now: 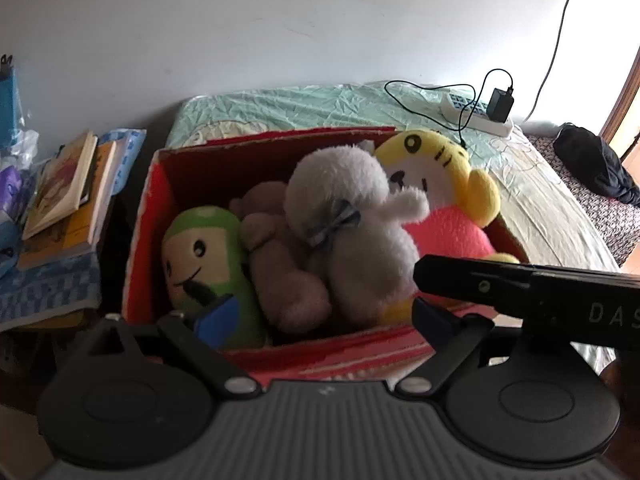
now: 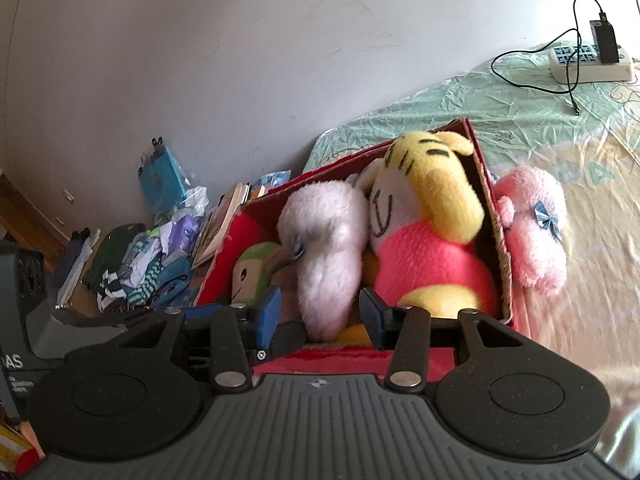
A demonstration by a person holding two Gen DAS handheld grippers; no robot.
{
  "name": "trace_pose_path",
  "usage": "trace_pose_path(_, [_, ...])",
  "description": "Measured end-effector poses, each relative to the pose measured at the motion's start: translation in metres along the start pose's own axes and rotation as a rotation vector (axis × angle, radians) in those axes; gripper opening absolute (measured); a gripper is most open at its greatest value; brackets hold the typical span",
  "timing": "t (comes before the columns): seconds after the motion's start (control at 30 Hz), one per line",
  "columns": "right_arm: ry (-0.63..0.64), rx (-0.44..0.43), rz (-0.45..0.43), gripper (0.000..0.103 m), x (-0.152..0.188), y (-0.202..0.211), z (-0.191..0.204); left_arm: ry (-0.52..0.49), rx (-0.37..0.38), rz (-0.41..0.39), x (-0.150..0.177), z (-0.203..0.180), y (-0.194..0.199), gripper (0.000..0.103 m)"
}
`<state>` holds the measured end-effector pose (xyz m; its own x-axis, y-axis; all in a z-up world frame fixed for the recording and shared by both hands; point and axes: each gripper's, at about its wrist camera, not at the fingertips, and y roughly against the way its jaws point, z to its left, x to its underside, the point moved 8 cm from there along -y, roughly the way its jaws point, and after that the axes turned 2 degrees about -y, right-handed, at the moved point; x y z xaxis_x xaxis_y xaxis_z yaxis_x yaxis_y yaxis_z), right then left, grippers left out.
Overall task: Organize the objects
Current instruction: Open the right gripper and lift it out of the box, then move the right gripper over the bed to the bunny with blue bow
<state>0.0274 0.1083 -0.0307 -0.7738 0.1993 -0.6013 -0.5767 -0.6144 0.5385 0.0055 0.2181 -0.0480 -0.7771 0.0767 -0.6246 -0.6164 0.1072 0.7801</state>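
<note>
Right gripper [image 2: 320, 316] spread, empty; left gripper [image 1: 312, 312] likewise. We judge the pink plush [image 2: 532, 236], right of the box [image 2: 498, 248], soft, light; pinch its body.

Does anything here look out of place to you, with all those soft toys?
Yes: one pink plush toy lies on the bed outside the red box, against its wall, while the other toys are packed inside. The yellow tiger toy also pokes above the rim.
</note>
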Motion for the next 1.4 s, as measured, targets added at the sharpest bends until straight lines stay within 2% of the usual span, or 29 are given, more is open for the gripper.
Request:
trace_pose_path(0.27, [0.032, 0.005, -0.025, 0.048, 0.007, 0.016, 0.009, -0.001, -0.011, 0.015, 0.016, -0.009, 0.011, 0.094])
trace_pose_path(0.53, [0.054, 0.047, -0.032, 0.048, 0.017, 0.027, 0.002, -0.017, -0.034, 0.063, 0.035, -0.021, 0.007, 0.094])
trace_pose_path(0.73, [0.027, 0.065, -0.018, 0.048, 0.026, 0.032, -0.009, -0.043, -0.062, 0.102, 0.047, -0.030, -0.002, 0.094])
trace_pose_path(1.4, [-0.051, 0.102, 0.020, 0.048, 0.049, 0.044, -0.044, -0.101, -0.065, 0.187, 0.070, -0.067, -0.026, 0.095])
